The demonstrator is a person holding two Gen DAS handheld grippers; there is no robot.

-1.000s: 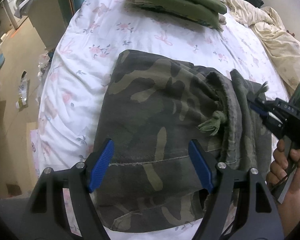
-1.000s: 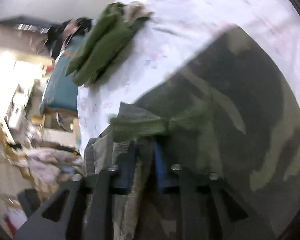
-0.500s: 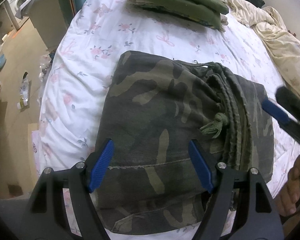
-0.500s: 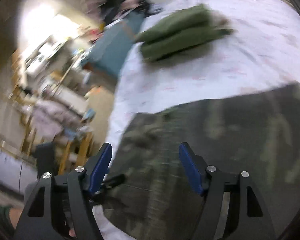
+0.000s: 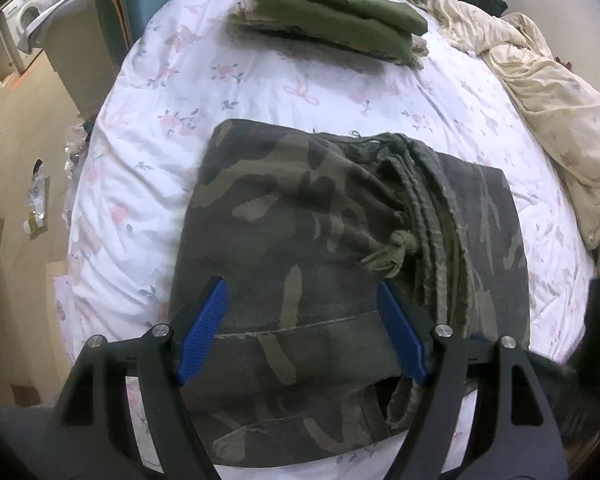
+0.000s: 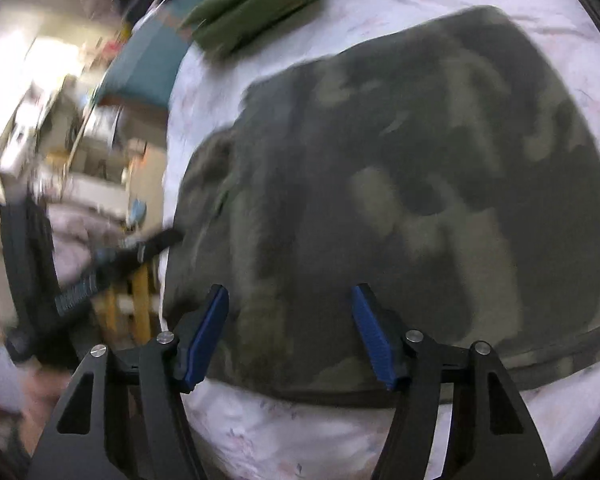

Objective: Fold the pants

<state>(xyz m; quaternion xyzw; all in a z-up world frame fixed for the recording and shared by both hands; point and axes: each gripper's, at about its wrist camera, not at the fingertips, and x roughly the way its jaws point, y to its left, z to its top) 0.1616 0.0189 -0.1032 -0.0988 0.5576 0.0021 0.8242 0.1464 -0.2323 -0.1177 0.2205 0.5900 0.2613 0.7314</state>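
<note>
camo pants folded on the bed, both grippers empty

the bed (image 5: pixel 260 92), under a white floral sheet, fills most of both views. the camouflage pants (image 5: pixel 300 216) lie near its front edge in a roughly square bundle, with the waistband and its knotted drawstring (image 5: pixel 392 254) folded over on top, right of the middle. a stack of green clothes (image 5: pixel 340 8) sits well apart at the far side.

the pants look like soft, fairly thick cotton: limp, not slippery, likely to sag and unfold if lifted by a single layer. the best hold is probably on the thick folded edges, pinching all layers together, one gripper per corner.

the left gripper (image 5: pixel 300 330) points steeply down over the near part of the bundle, its blue pads wide apart with cloth beneath but nothing pinched. the right gripper (image 6: pixel 290 332), in a blurred view, tilts down over the pants' near hem; its jaws have just been narrowing slightly and stand apart, holding nothing.
</note>
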